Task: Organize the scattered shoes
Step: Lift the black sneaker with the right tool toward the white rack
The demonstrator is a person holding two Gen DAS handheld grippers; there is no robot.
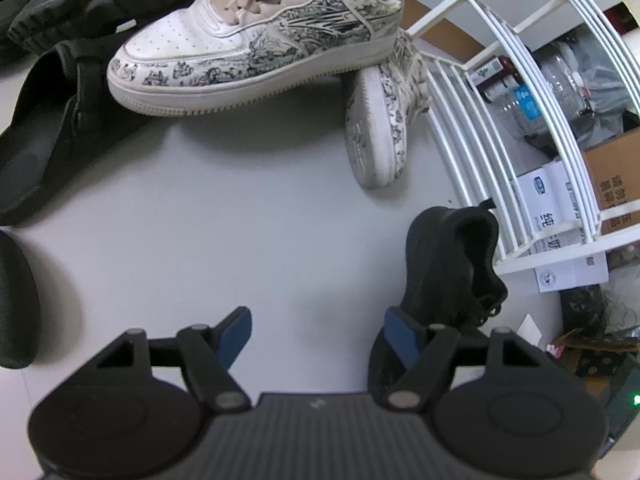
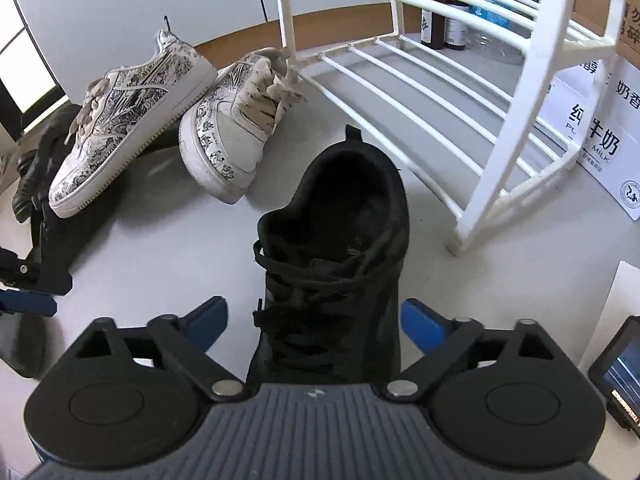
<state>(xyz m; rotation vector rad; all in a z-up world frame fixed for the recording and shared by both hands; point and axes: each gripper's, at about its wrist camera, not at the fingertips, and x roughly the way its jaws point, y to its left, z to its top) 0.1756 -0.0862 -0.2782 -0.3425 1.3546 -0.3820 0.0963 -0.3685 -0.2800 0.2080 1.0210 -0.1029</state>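
White shoe rack (image 2: 420,80): standing on the pale floor (image 1: 240,220), its visible rails carrying no shoes in either view, so no shoe is showing as put away; bottles and cartons are sitting behind it. Black slippers (image 1: 44,132): lying in a loose heap well away from the rack, farthest from it of all the footwear, soles and straps pointing different ways. Upper printed sneaker (image 1: 256,36): resting tilted, its heel propped on its partner and its toe pointing away from the rack. Lower printed sneaker (image 1: 380,120): lying on its side just beside the rack's front corner, sole showing to the left camera. Black lace-up shoe (image 2: 336,248): standing upright near the rack's front leg, heel toward the rack, toe toward the right gripper. Right gripper (image 2: 314,320): hovering over this shoe with its blue fingers spread wide, one on each side of the laced part, neither one visibly pressing on it. Left gripper (image 1: 318,332): hanging spread wide over bare floor, beside the black shoe on the side away from the rack, holding nothing. Progress, as judged: every visible shoe is lying off the rack and unpaired in line, so the sorting is looking largely outstanding, with the black shoe seeming the one in hand.
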